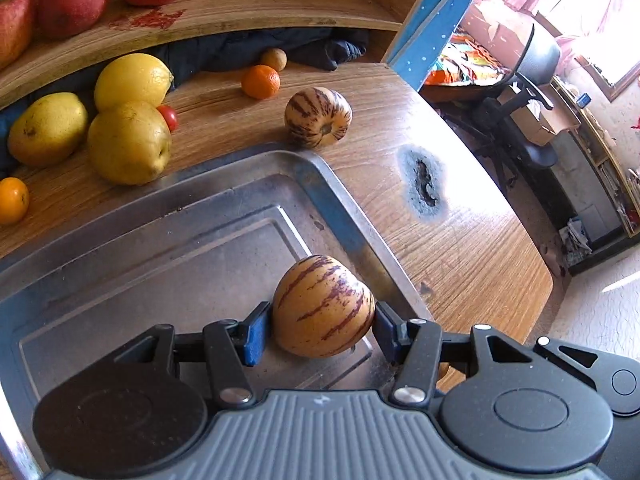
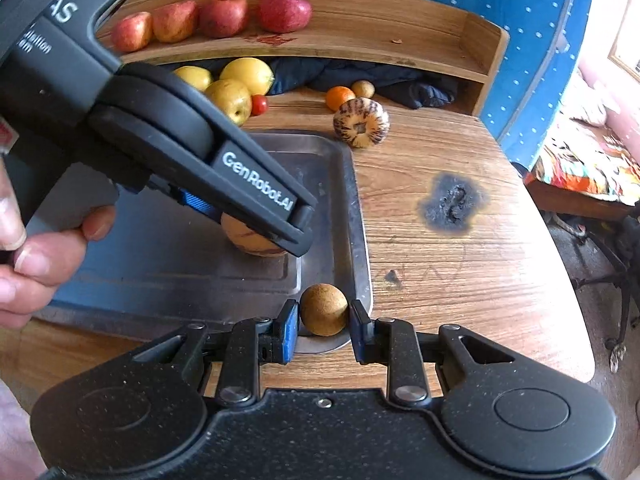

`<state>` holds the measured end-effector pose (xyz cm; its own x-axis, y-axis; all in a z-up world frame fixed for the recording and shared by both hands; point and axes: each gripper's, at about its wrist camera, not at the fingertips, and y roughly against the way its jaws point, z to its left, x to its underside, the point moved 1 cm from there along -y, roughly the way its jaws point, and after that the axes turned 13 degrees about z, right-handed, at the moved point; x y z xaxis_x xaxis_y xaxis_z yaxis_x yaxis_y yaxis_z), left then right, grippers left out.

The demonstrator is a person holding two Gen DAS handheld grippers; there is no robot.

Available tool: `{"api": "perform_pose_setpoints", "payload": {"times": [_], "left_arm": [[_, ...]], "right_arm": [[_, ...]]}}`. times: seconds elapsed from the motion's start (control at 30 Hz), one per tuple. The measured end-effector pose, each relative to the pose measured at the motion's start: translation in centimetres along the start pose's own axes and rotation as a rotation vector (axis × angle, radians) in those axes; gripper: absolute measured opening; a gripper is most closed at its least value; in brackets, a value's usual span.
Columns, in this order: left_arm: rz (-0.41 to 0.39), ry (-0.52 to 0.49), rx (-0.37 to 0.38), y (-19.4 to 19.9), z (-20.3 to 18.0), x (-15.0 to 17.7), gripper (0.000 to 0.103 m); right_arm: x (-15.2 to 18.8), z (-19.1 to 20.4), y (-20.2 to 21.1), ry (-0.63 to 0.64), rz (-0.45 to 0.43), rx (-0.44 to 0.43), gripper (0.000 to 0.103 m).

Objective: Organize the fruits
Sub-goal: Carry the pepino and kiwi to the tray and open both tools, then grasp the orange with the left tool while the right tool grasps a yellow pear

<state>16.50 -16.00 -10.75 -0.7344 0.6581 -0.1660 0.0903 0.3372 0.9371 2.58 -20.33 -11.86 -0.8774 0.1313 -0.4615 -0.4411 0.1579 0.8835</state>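
Fruits lay scattered over a wooden table (image 1: 460,248) and its raised shelf (image 1: 280,4). Low in the left wrist view, the left gripper (image 1: 322,330) clasped a striped pepino melon (image 1: 323,306) between its blue pads (image 1: 254,338), resting on the metal tray (image 1: 160,240) near its right rim. A second pepino melon (image 1: 318,117) sat on the table just beyond the tray's far corner. At the bottom centre of the right wrist view, the right gripper (image 2: 325,326) stood narrowly parted around a small brown round fruit (image 2: 323,309) in the tray's near right corner; I could not tell whether the pads touched it. Yellow lemons (image 1: 128,142), a mandarin (image 1: 260,81) and a cherry tomato (image 1: 168,117) sat at upper left, red apples (image 2: 224,15) on the shelf above.
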Motion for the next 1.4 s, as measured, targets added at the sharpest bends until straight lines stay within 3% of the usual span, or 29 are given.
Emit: {"api": "perform_pose_setpoints", "payload": {"times": [0.23, 0.33, 0.43, 0.57, 0.77, 1.17, 1.4], "left_arm": [[-0.040, 0.015, -0.036, 0.2, -0.7, 0.5, 0.059], [-0.051, 0.038, -0.046, 0.2, -0.9, 0.8, 0.071], [-0.057, 0.062, -0.059, 0.4, -0.9, 1.3, 0.076], [-0.076, 0.095, -0.090, 1.3, -0.9, 2.7, 0.085], [-0.072, 0.189, -0.160, 3.1, 0.2, 5.7, 0.093], [-0.051, 0.346, -0.324, 6.8, 4.0, 11.2, 0.098], [-0.040, 0.446, -0.364, 8.4, 7.5, 11.8, 0.099]], "right_arm": [[0.5, -0.2, 0.2, 0.066, -0.026, -0.021, 0.032], [0.7, -0.4, 0.4, 0.091, -0.036, -0.031, 0.039], [1.0, -0.9, 0.6, 0.112, -0.040, -0.049, 0.050], [1.3, -1.4, 0.9, 0.139, -0.044, -0.087, 0.073], [1.0, -1.2, 1.2, 0.207, -0.054, -0.125, 0.090], [-0.8, 1.6, 1.9, 0.299, -0.124, -0.216, 0.099], [-2.7, 4.0, 1.6, 0.305, -0.141, -0.253, 0.101]]}}
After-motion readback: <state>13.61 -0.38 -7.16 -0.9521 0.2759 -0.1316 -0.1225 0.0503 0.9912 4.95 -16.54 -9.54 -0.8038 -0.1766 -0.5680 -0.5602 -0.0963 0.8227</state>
